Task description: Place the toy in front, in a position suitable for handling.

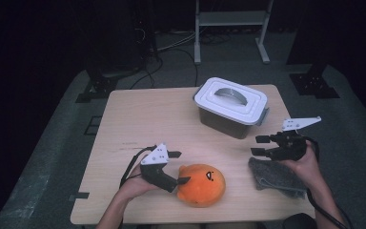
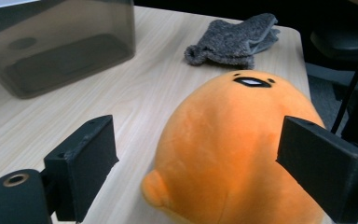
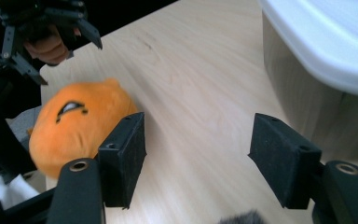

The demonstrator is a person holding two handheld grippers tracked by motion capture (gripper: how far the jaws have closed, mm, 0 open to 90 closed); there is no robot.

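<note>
**Straddling the plush, jaws wide**

Sitting near the table's (image 1: 124,114) front edge, the orange plush toy (image 1: 201,185) lies between the spread jaws of the left gripper (image 1: 177,167), whose pads do not press it. The right gripper (image 1: 259,145), jaws apart and empty, hovers above the grey cloth (image 1: 271,176) at the right. The lidded container (image 1: 229,107) stands farther back.

The plush (image 1: 201,184) is bright orange with a small black-and-white face. The cloth (image 1: 272,177) is dark grey and fuzzy. The box (image 1: 229,107) has smoky translucent grey walls, a white lid and a grey handle. The counter (image 1: 157,119) is pale wood grain. The fingers (image 2: 86,158) are matte black.
</note>
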